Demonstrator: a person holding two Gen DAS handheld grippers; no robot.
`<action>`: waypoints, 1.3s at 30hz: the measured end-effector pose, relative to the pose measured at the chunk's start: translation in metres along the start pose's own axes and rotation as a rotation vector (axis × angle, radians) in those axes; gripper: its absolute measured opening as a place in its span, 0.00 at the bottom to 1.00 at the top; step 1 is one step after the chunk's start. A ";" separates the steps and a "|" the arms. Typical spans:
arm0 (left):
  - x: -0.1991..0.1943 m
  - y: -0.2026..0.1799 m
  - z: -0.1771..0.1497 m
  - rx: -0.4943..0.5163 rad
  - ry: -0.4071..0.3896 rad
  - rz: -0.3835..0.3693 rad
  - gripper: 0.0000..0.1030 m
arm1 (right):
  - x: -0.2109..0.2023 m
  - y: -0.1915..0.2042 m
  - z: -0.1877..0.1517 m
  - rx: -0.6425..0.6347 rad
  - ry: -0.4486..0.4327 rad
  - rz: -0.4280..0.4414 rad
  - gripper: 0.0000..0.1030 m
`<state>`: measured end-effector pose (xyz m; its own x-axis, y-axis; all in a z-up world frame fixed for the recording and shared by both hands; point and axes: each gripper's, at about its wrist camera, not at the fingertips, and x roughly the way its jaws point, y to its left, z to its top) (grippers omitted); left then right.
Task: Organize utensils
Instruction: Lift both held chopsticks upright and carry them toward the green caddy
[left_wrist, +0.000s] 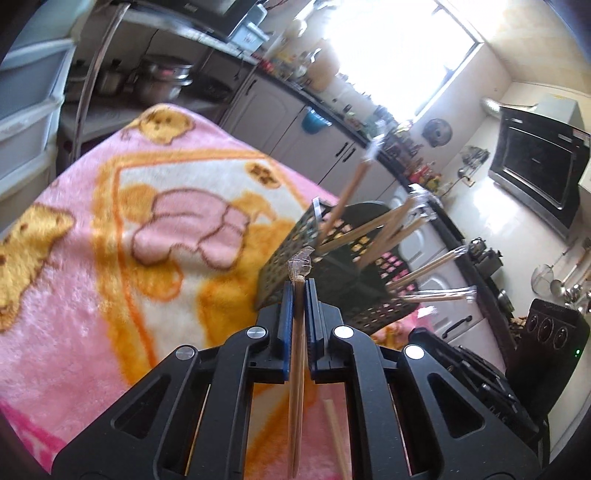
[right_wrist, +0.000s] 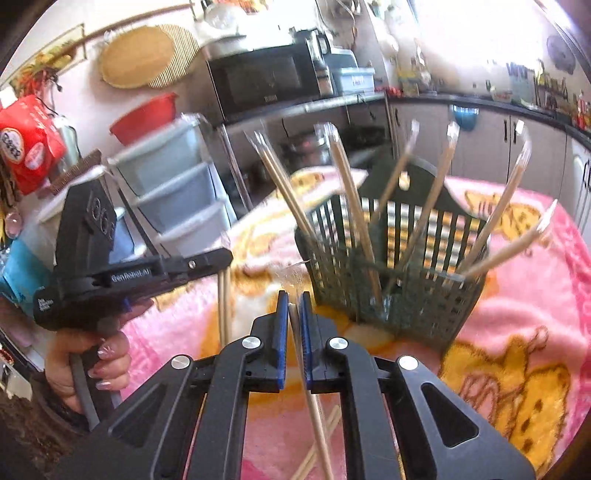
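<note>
Both claws clamped on wrapped chopsticks.
Left gripper (left_wrist: 299, 286) pinching one pair (left_wrist: 297, 369), right gripper (right_wrist: 294, 301) another (right_wrist: 310, 387); "GenRobot.AI" legible on left gripper body, beside green basket (right_wrist: 406, 295).

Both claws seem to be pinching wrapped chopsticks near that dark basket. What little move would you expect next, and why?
Probably carrying them over the basket. The left gripper and right gripper are each shut on wrapped chopsticks, which hang clear of the blanket, while other pairs already stand in the basket.
</note>
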<state>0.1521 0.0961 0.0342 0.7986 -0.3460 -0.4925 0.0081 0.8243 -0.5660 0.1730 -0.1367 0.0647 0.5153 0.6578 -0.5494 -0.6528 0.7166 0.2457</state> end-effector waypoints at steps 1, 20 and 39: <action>-0.003 -0.004 0.001 0.007 -0.008 -0.008 0.03 | -0.006 0.001 0.001 -0.002 -0.014 0.001 0.05; -0.028 -0.051 0.010 0.076 -0.095 -0.098 0.03 | -0.072 -0.006 0.011 0.025 -0.218 -0.053 0.05; -0.027 -0.101 0.033 0.153 -0.191 -0.144 0.03 | -0.108 -0.016 0.018 0.049 -0.318 -0.105 0.05</action>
<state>0.1499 0.0367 0.1267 0.8816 -0.3853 -0.2726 0.2084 0.8360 -0.5077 0.1375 -0.2150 0.1348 0.7305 0.6139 -0.2991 -0.5636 0.7893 0.2437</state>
